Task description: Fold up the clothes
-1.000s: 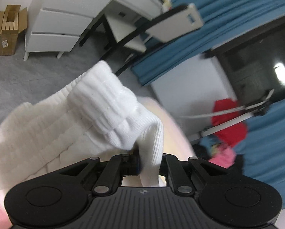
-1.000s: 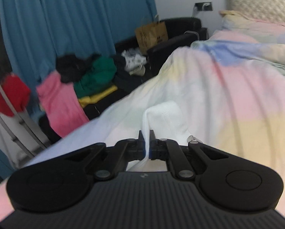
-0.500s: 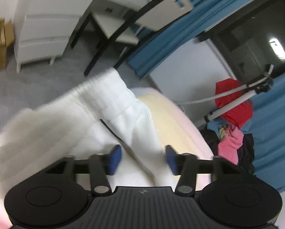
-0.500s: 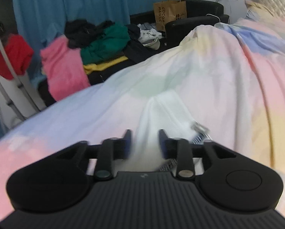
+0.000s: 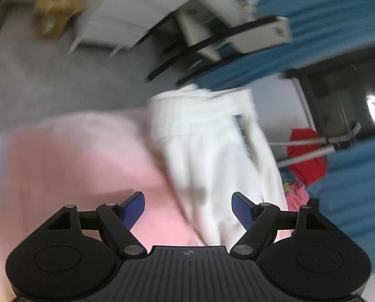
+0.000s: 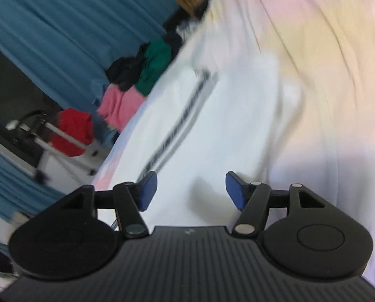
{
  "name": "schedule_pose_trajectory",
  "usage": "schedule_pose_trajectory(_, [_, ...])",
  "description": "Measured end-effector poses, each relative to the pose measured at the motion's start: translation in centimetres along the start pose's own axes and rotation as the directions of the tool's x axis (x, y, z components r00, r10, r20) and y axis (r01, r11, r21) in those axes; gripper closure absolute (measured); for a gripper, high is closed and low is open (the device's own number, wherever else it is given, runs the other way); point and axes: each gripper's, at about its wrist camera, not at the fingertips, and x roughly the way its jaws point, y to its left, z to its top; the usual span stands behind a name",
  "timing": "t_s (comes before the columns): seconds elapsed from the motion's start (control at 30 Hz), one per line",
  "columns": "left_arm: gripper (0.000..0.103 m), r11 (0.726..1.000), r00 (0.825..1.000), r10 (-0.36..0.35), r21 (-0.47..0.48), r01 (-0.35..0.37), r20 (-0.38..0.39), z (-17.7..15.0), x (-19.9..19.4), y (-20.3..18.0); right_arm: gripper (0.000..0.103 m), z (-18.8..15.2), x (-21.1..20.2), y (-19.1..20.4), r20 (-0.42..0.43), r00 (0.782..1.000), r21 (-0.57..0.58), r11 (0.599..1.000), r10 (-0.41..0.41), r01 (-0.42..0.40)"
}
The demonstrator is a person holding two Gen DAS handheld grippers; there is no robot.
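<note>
White garment (image 5: 212, 151) spread on the bed (image 5: 74, 156), long axis running away from both grippers. Left gripper (image 5: 188, 207) and right gripper (image 6: 191, 190) wide apart, holding nothing. Right apparently nearer, directly over cloth.

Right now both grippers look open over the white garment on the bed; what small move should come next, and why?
Probably bring the right gripper forward and close it on a fresh edge of the white garment. Both it and the left gripper are open and empty, and the garment lies long and loose on the pastel bedspread, seemingly only partly folded. Blur hides the exact edge.
</note>
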Motion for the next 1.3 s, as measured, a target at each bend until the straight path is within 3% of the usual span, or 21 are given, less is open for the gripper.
schedule_pose_trajectory(0.17, [0.026, 0.994, 0.996, -0.088, -0.071, 0.088, 0.004, 0.1, 2.5, 1.9, 0.041, -1.7, 2.8, -2.3, -0.182, 0.98, 0.094, 0.994, 0.077, -0.061])
schedule_pose_trajectory(0.37, [0.027, 0.993, 0.978, -0.113, 0.0, 0.115, 0.177, -0.4, 5.1, 0.5, 0.039, -1.3, 5.4, -1.9, -0.08, 0.989, 0.083, 0.99, 0.122, -0.115])
schedule_pose_trajectory(0.43, [0.044, 0.995, 0.975, -0.1, 0.004, 0.101, 0.197, 0.1, 6.1, 0.5, 0.04, -0.8, 6.4, -2.1, 0.0, 0.993, 0.071, 0.991, 0.117, -0.117])
schedule_pose_trajectory(0.47, [0.047, 0.995, 0.974, -0.096, 0.003, 0.097, 0.206, 0.3, 6.6, 0.5, 0.042, -0.6, 6.9, -2.2, 0.037, 0.993, 0.069, 0.991, 0.115, -0.117])
schedule_pose_trajectory(0.5, [0.052, 0.992, 0.971, -0.115, -0.026, 0.123, 0.208, 0.5, 7.0, 0.9, 0.046, -0.4, 7.3, -2.4, 0.073, 0.991, 0.068, 0.991, 0.113, -0.118])
schedule_pose_trajectory(0.53, [0.063, 0.985, 0.964, -0.158, -0.039, 0.17, 0.213, 0.4, 7.1, 1.3, 0.048, 0.0, 7.7, -2.4, 0.102, 0.989, 0.07, 0.991, 0.104, -0.111])
schedule_pose_trajectory(0.57, [0.071, 0.975, 0.955, -0.199, -0.051, 0.216, 0.219, 0.4, 7.1, 1.7, 0.055, 0.5, 8.2, -2.5, 0.13, 0.987, 0.072, 0.992, 0.093, -0.103])
schedule_pose_trajectory(0.6, [0.083, 0.968, 0.946, -0.225, -0.056, 0.244, 0.233, 0.0, 7.0, 1.9, 0.068, 0.6, 8.4, -2.5, 0.156, 0.985, 0.077, 0.993, 0.079, -0.092])
schedule_pose_trajectory(0.67, [0.087, 0.964, 0.94, -0.23, -0.075, 0.256, 0.253, -0.5, 6.7, 2.0, 0.08, 0.8, 8.5, -2.6, 0.193, 0.979, 0.08, 0.994, 0.061, -0.078])
schedule_pose_trajectory(0.97, [0.093, 0.95, 0.915, -0.299, -0.001, 0.311, 0.272, -1.2, -0.4, 0.0, 0.088, 0.9, 3.3, -0.6, 0.242, 0.964, 0.0, 0.994, 0.108, -0.112])
schedule_pose_trajectory(1.03, [0.093, 0.95, 0.905, -0.303, 0.021, 0.312, 0.297, -1.8, -2.4, -0.4, 0.088, 0.5, 1.7, -0.9, 0.223, 0.97, 0.027, 0.994, 0.095, -0.104])
schedule_pose_trajectory(1.17, [0.093, 0.949, 0.904, -0.313, 0.075, 0.305, 0.291, -1.9, -6.3, -1.1, 0.088, 0.1, -1.2, -1.9, 0.18, 0.981, 0.103, 0.99, 0.075, -0.095])
schedule_pose_trajectory(1.3, [0.093, 0.954, 0.905, -0.299, 0.108, 0.279, 0.303, -1.6, -10.9, -0.8, 0.088, 0.2, -4.4, -2.7, 0.148, 0.985, 0.099, 0.99, 0.088, -0.103])
